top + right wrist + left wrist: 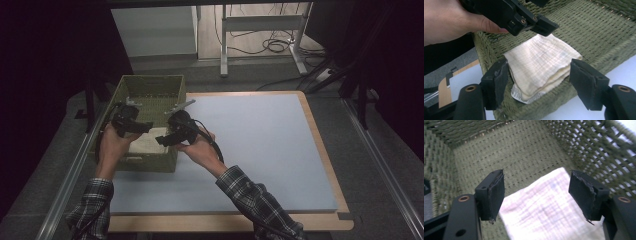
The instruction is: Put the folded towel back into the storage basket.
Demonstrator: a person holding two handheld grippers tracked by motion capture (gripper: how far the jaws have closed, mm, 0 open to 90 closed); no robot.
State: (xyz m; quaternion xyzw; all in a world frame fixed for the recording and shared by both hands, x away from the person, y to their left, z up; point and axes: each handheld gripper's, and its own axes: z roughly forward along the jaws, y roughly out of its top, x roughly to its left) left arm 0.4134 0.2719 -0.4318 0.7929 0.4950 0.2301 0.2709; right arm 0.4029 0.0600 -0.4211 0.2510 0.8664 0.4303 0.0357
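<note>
A folded cream cloth [148, 140] [549, 212] [541, 65] lies in the near end of a green woven basket [150, 85] [524, 152] [599, 27], a printed label poking out under its fold. My left gripper [145, 126] [537, 195] hovers over the cloth, jaws apart and empty. My right gripper [162, 141] [539, 85] is held just above the basket's near rim, jaws wide, the cloth below them and untouched. In the right gripper view the left gripper [534, 23] reaches in from the top left, above the cloth.
The basket stands at the left edge of a light blue mat [260, 145] on a wooden table [320, 145]. Table legs and cables [270, 45] are on the floor beyond. Dark surroundings flank both sides.
</note>
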